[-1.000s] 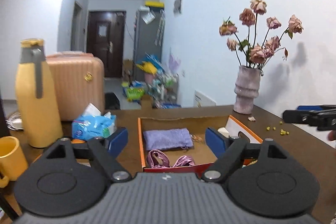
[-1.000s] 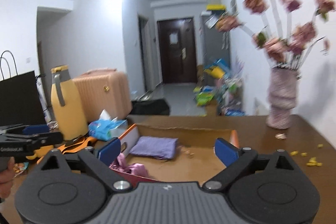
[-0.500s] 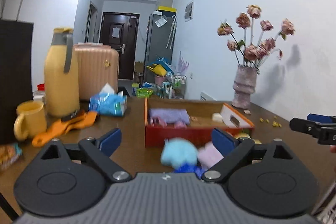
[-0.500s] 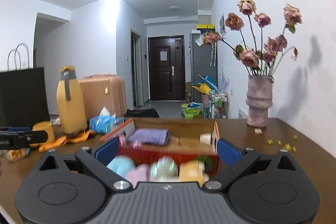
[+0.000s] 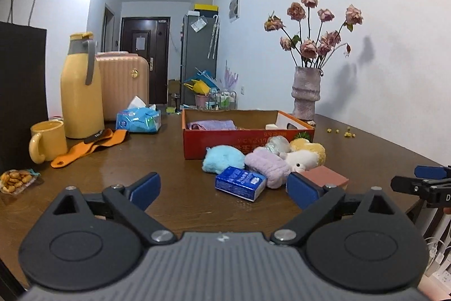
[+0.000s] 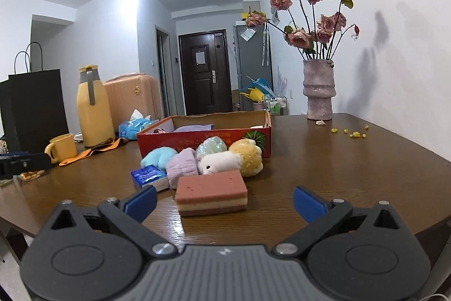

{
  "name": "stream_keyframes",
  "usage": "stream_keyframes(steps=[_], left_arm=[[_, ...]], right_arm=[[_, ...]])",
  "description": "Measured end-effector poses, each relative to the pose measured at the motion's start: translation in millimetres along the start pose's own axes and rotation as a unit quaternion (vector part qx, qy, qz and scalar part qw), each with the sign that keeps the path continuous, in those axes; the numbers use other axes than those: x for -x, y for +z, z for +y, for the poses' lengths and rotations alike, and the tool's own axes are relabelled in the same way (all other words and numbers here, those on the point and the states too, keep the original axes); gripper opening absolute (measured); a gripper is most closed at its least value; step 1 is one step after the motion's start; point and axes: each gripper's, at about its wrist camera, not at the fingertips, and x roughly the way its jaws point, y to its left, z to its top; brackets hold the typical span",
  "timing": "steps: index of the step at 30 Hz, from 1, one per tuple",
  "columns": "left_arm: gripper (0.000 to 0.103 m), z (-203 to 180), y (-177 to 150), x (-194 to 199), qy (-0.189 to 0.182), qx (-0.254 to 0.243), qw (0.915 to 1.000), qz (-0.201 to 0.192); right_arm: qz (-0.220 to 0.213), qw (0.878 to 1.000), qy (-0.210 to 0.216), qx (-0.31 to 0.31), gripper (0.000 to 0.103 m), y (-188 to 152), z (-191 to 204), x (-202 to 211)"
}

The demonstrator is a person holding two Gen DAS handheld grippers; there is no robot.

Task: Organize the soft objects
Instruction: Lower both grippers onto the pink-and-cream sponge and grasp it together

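Observation:
A red cardboard box [image 5: 225, 143] [image 6: 169, 141] stands mid-table with a purple cloth [image 5: 214, 124] [image 6: 194, 127] inside. In front of it lie a light blue plush [image 5: 222, 162] [image 6: 157, 157], a lilac plush [image 5: 267, 165] [image 6: 181, 167], a white and yellow plush toy [image 5: 305, 155] [image 6: 231, 160], a blue tissue pack [image 5: 239, 182] [image 6: 148, 175] and a pink sponge [image 5: 324, 177] [image 6: 211, 192]. My left gripper [image 5: 224, 191] is open and empty, short of the pile. My right gripper [image 6: 225, 200] is open and empty, its jaws either side of the sponge but nearer to me.
On the left stand a yellow jug [image 5: 80, 92] [image 6: 93, 109], a yellow mug [image 5: 46, 140] [image 6: 62, 150], an orange strap [image 5: 90, 145], a blue tissue packet [image 5: 139, 120], a black paper bag [image 5: 19, 92] and a snack bag [image 5: 17, 179]. A vase of dried roses [image 5: 305, 92] [image 6: 318, 89] stands at the back right.
Both grippers have pulled back and down from above the box, so the pile of soft things in front of it has come into view. Both stay open.

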Motion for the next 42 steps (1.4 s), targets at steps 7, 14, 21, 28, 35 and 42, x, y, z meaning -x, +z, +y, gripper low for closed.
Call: stream_keyframes(steps=[7,14,21,28,35,42], left_arm=[[0.098,-16.5,-8.6,-43.2,-0.041,-0.005,0.9983,0.042],[0.079,-53.4,-3.1,-121.9,-0.155,0.039,0.9828,0.091],[0.058,-62.6,-4.5,-188.8,-0.165,0.118,0.9674,0.152],[0.042,-53.6,-10.9,-205.9,-0.176,0.143,0.9578,0.176],[0.033,-44.5,-20.1,-175.0,-0.198,0.155,0.9516,0.177],[0.030,-48.9,-20.4,-125.7,-0.197,0.125,0.9620,0.141]], right_arm=[[0.010,1.000,0.018,-0.020,0.086,-2.9,-10.2,-23.0],[0.032,0.998,0.018,-0.060,0.055,7.5,-37.6,-81.3],[0.062,0.992,0.055,-0.090,0.043,22.8,-57.2,-147.3],[0.101,0.979,0.107,-0.143,0.029,9.4,-69.5,-174.2],[0.106,0.974,0.119,-0.162,0.022,-4.6,-60.6,-134.9],[0.092,0.977,0.109,-0.157,0.022,-12.8,-40.3,-89.3]])
